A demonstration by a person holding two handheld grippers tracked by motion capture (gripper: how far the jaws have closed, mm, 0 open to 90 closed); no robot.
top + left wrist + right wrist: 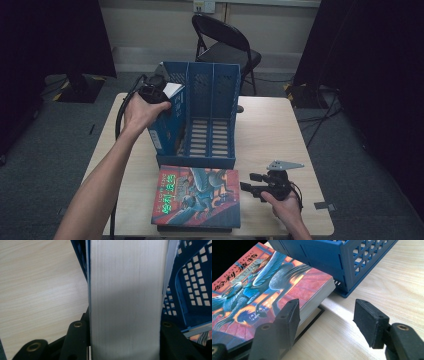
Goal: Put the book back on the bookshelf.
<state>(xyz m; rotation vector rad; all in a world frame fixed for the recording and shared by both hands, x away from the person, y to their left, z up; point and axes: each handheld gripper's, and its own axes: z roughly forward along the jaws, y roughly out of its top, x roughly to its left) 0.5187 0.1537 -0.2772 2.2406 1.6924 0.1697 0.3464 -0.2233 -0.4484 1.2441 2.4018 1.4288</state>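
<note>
The left gripper (159, 98) holds a book (170, 117) up on its edge. In the high view this book is left of the middle of the frame, in the left slot of a blue rack (212, 107). Its blue cover faces left and its white pages show at the top. In the left gripper view the white page edge of the book (126, 297) runs up the middle of the frame. The two black jaws press on it from both sides, so the gripper is closed tight on the book. The rack's blue wall (192, 290) with small square holes is at the right of that frame. The table (40, 290) is at the left.

A second book (197, 196) lies flat on the table (270, 130), low in the middle of the high view. It is just in front of the rack. Its cover is red with a blue winged animal.

The right gripper (256, 185) is low and right in the high view, just beside the flat book. In the right gripper view its jaws stand wide apart with nothing between them. The left jaw is close to the flat book's (262, 282) corner. The rack's corner (337, 262) is at the top of that frame.

A black chair (225, 45) stands behind the table, at the top of the high view.
</note>
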